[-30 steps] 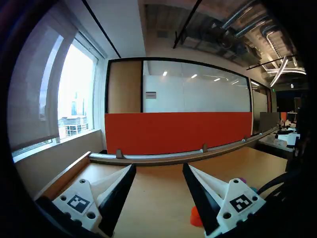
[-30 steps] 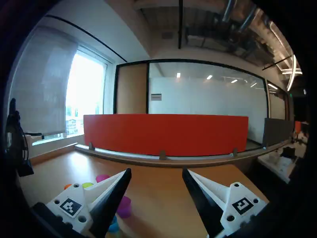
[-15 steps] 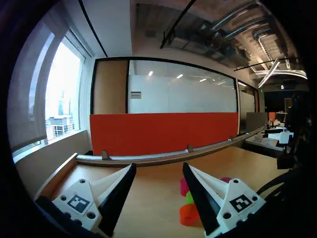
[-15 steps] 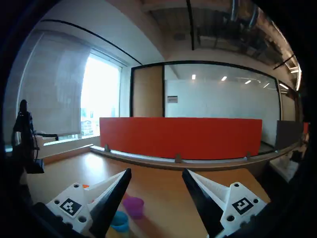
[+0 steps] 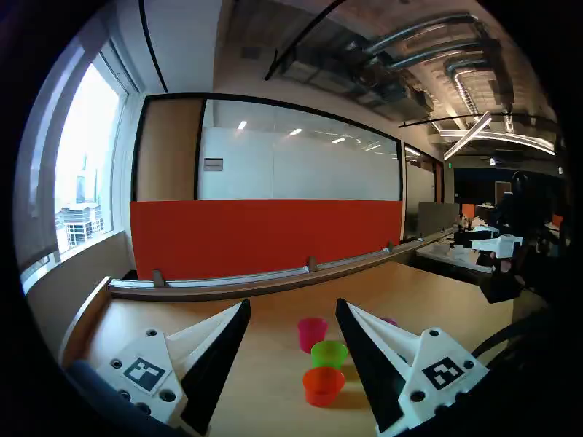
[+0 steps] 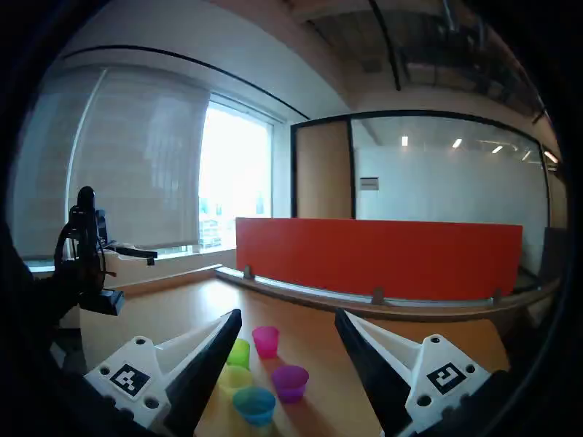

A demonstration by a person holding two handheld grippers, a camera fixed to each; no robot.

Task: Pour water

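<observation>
Small plastic cups stand grouped on a wooden desk (image 5: pixel 270 393). In the left gripper view a pink cup (image 5: pixel 313 333), a green cup (image 5: pixel 329 354) and an orange cup (image 5: pixel 323 384) sit just ahead of my left gripper (image 5: pixel 292 304), which is open and holds nothing. In the right gripper view a pink cup (image 6: pixel 265 340), a green cup (image 6: pixel 238 352), a yellow cup (image 6: pixel 235 377), a blue cup (image 6: pixel 254 404) and a purple cup (image 6: pixel 290 382) lie below and between the fingers of my right gripper (image 6: pixel 287 313), also open and empty.
An orange partition (image 5: pixel 262 233) with a metal rail closes the desk's far side, glass walls behind it. A window (image 6: pixel 233 186) lies to the left. The other gripper (image 5: pixel 503 266) shows at the right of the left view, and likewise a gripper (image 6: pixel 87 255) at the right view's left.
The left gripper's view has swung right and the right gripper's view left. The cups have moved toward the middle of both views, between the fingers. Both grippers stay open.
</observation>
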